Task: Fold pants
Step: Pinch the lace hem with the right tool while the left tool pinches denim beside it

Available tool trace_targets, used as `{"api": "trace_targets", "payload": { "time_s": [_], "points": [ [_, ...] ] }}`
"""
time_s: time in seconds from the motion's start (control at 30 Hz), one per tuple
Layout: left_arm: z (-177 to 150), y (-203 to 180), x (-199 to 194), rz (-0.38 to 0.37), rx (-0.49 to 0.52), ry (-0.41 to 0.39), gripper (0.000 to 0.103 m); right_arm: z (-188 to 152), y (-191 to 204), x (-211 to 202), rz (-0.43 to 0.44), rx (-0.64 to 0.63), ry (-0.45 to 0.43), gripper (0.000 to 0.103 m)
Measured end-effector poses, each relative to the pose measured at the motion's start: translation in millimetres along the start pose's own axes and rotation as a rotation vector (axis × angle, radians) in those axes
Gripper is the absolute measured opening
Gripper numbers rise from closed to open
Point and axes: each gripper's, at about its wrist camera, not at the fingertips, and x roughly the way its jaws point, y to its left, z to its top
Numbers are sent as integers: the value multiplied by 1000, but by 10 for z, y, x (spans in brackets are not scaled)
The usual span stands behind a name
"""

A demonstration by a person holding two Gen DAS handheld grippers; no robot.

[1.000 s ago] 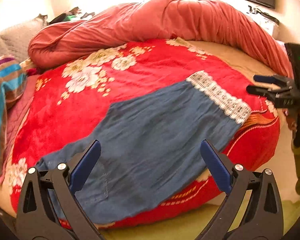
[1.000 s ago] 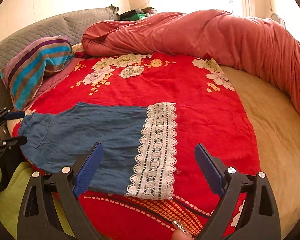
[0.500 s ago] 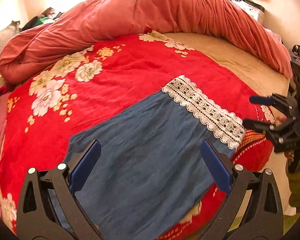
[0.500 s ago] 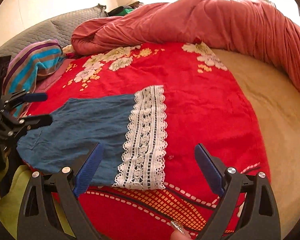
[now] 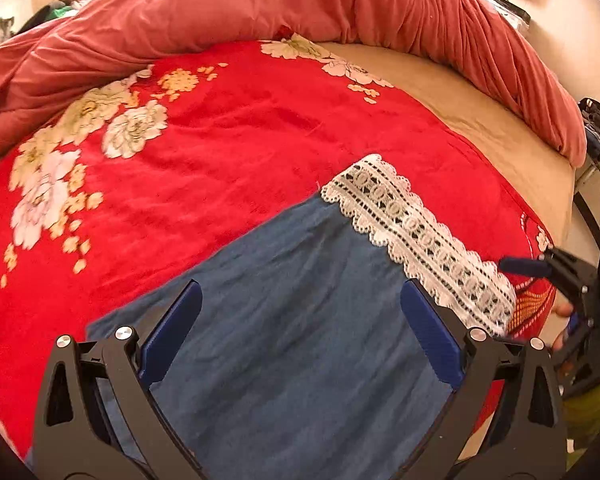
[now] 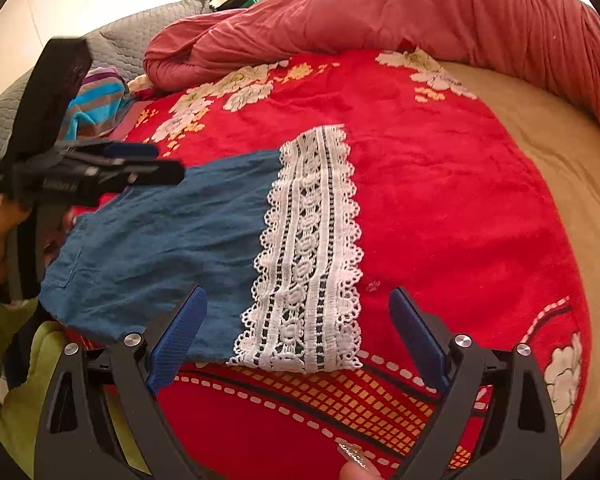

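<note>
Blue pants (image 5: 292,320) with a white lace hem (image 5: 416,236) lie flat on a red floral blanket (image 5: 228,152). My left gripper (image 5: 300,292) hovers open just over the blue cloth, with nothing between its fingers. From the right wrist, the pants (image 6: 160,240) stretch leftward and the lace hem (image 6: 312,248) is in the middle. My right gripper (image 6: 297,294) is open above the near end of the lace. Each gripper shows in the other's view: the right gripper (image 5: 540,288) by the lace corner, the left gripper (image 6: 160,160) above the far edge of the pants.
A rolled pink-red duvet (image 5: 300,4) runs along the back of the bed. A tan sheet (image 6: 572,168) is bare on the right. A striped pillow (image 6: 96,100) and grey quilted headboard (image 6: 140,36) sit at the left. The bed edge and a yellow-green cloth (image 6: 40,380) lie close below.
Both grippers have come in lower and closer over the pants. The left one now hangs over the middle of the blue cloth, the right one over the lace hem. Both stay open.
</note>
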Motion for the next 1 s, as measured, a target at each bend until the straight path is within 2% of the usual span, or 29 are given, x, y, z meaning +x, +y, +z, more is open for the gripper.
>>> {"api": "trace_targets", "payload": {
  "time_s": [0.07,0.13,0.2,0.27,0.4,0.47,0.67,0.9,0.97,1.0],
  "points": [
    [62,-1,61,-17,2,1,93,-9,-14,37,7,6,8,90],
    [135,-27,131,-20,23,5,93,-14,-25,75,17,9,15,82],
    [183,-67,203,-16,53,11,91,-11,-35,112,29,15,18,68],
    [204,-94,292,-20,70,23,85,-13,-45,151,50,31,22,58],
    [193,-93,472,-45,83,47,66,1,-46,199,70,35,15,55],
    [199,-74,550,-60,89,58,60,11,-64,233,87,43,15,55],
    [271,22,730,-95,56,58,59,50,-101,290,128,47,11,51],
    [298,78,942,-170,30,80,61,109,-58,394,155,36,9,46],
    [288,92,947,-191,13,78,51,135,-42,417,156,32,15,40],
    [284,89,940,-201,11,76,33,144,-37,424,162,32,18,37]
  ]
}}
